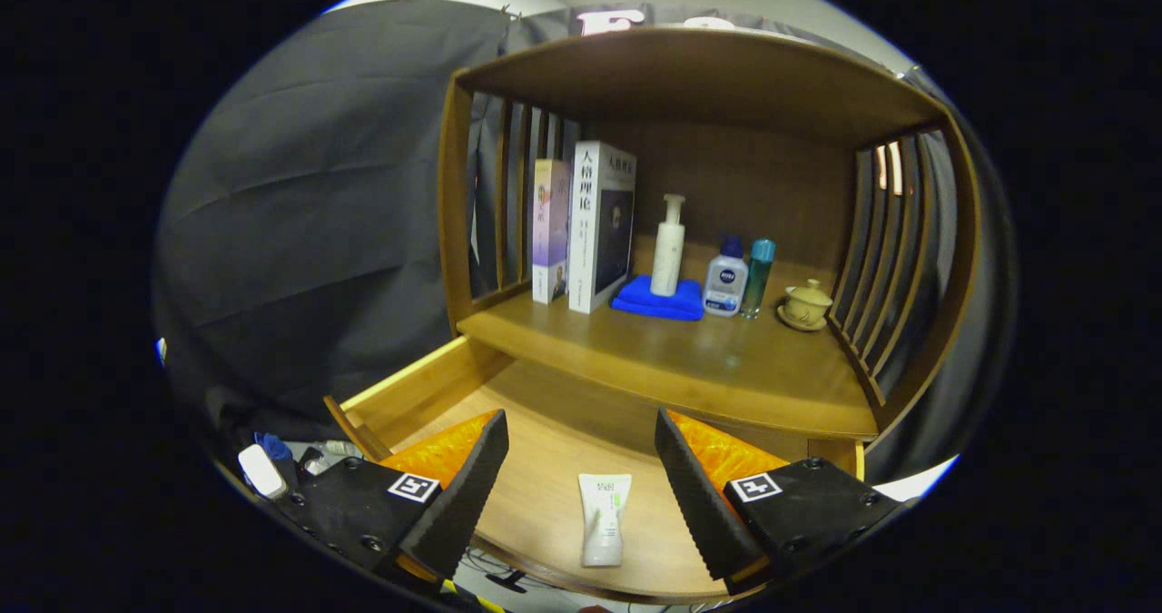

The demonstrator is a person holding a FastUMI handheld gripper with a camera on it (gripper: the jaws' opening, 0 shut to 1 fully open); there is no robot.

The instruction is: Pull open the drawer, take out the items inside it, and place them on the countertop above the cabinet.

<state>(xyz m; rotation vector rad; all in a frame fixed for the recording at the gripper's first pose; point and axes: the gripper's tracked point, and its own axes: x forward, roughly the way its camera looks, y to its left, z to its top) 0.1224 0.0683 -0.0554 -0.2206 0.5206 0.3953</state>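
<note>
A: Where is the tube (605, 518) right now?

B: It lies flat on the floor of the open drawer (545, 495), between the two fingers of the tool (581, 436) and a little below their tips. Nothing touches it.

A: Which way does it point?

B: Its long axis runs front to back, roughly in line with the fingers. The wide crimped end faces the cabinet; the narrow cap end faces the drawer's front edge, toward the camera. It is tilted only slightly off straight.

A: And the tool itself?

B: Its fingers are spread wide, with clear gaps on either side of the tube, gripping nothing.

A: The drawer?

B: Pulled well out. Its left wall (427, 386) and wooden floor show plainly, and the tube is the one item I can see in it.

A: What sits on the bench (690, 359) above?

B: Two upright books (585, 227) stand at the left. Beside them a white pump bottle (668, 247) stands on a folded blue cloth (658, 300). Next come a small white bottle with a blue cap (726, 279) and a slim teal-capped bottle (757, 275), close together. Furthest right is a lidded tea cup on a saucer (805, 305). All stand toward the back, well apart from the drawer.
</note>
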